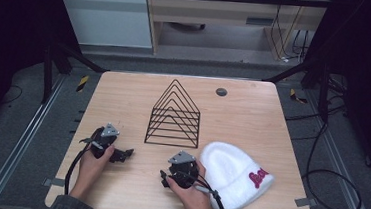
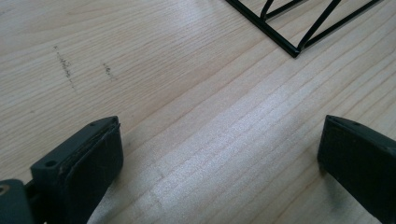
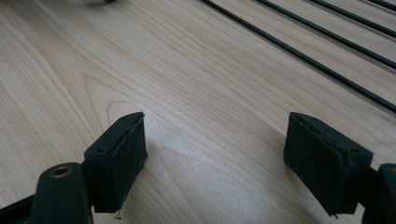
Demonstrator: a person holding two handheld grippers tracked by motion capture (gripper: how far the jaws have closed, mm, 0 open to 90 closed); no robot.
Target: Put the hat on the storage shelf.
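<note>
Right gripper [image 1: 182, 170] sits low on the near table [image 1: 116, 189], jaws spread with nothing between them, just beside the white hat [image 1: 228, 175], which lies flat at the near right corner on that gripper's outer side. Left gripper [image 1: 112, 149], also spread and empty, rests well apart from the hat. Behind both stands the black wire rack [image 1: 175, 116], so the right hand is probably the one to reach.

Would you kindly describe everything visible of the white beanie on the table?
The white beanie looks soft and fuzzy, like knitted fleece, with red lettering near its folded edge. It lies flat near the table's front right corner, empty and unheld. The right gripper rests beside its left edge; contact cannot be told. The black wire rack stands just behind it, apart.
</note>
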